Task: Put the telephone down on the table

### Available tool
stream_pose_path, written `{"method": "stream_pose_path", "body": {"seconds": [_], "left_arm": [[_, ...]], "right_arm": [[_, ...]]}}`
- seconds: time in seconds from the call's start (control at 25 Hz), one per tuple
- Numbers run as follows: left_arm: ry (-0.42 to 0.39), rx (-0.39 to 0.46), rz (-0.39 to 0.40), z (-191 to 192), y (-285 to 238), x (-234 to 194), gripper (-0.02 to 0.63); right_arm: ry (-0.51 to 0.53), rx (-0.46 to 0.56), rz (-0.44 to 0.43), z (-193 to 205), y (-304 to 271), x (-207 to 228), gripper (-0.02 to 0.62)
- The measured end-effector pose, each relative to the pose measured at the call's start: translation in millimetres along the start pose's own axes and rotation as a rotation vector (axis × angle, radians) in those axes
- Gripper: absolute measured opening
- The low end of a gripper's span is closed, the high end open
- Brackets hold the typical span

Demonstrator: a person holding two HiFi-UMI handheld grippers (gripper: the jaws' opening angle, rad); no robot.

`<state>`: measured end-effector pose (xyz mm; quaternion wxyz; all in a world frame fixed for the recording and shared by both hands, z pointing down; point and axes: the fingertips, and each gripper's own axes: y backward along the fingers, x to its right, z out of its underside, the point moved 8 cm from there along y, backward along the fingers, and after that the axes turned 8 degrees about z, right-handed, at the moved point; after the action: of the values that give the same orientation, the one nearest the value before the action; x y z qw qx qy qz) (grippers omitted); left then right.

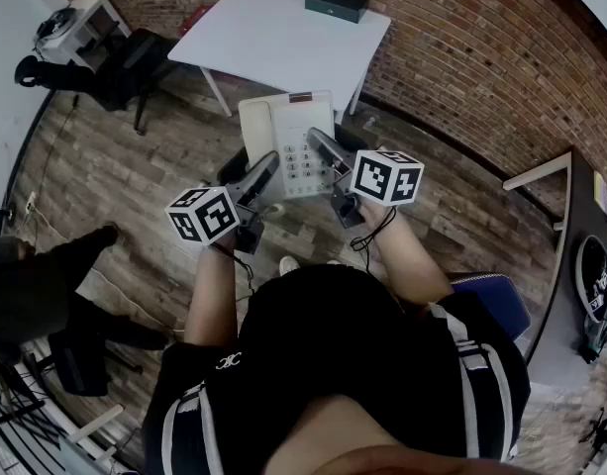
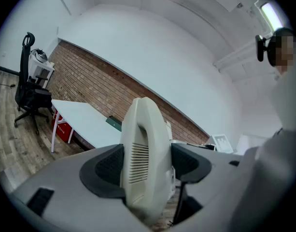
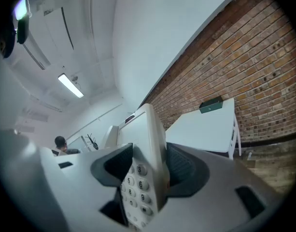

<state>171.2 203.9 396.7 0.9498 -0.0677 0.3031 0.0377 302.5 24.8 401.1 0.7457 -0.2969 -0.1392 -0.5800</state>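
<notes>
The cream desk telephone (image 1: 288, 142) hangs in the air over the wooden floor, short of the white table (image 1: 283, 38). My left gripper (image 1: 264, 172) is shut on its left side, where the handset lies. In the left gripper view both dark pads (image 2: 106, 166) press on the ribbed handset end (image 2: 145, 149). Shut on the phone's right edge by the keypad is my right gripper (image 1: 327, 152). The right gripper view has the keypad edge (image 3: 147, 144) clamped between the pads (image 3: 184, 166).
A dark green box (image 1: 337, 2) lies at the table's far edge by the brick wall (image 1: 461, 57). An office chair (image 1: 125, 67) and a small white stand (image 1: 75, 23) are to the left. A person's dark legs (image 1: 55, 285) are at the lower left.
</notes>
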Motion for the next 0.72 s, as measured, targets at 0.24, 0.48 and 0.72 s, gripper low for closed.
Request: {"method": "stream_pose_path", "body": {"seconds": [0.24,0.48,0.72], "left_arm": [[0.007,0.002,-0.011,-2,2,8,0.308],[-0.001,0.016,-0.019,0,10,10,0.308],[-0.006,0.022,-0.021,-1,15,2,0.308]], "right_arm": [[-0.001,-0.010,-0.004,-3,5,-2,0.202],[-0.011,-0.012,-0.013,1,5,-8,0.204],[-0.013,-0.008,-0.023,4,-3,-11,0.204]]}}
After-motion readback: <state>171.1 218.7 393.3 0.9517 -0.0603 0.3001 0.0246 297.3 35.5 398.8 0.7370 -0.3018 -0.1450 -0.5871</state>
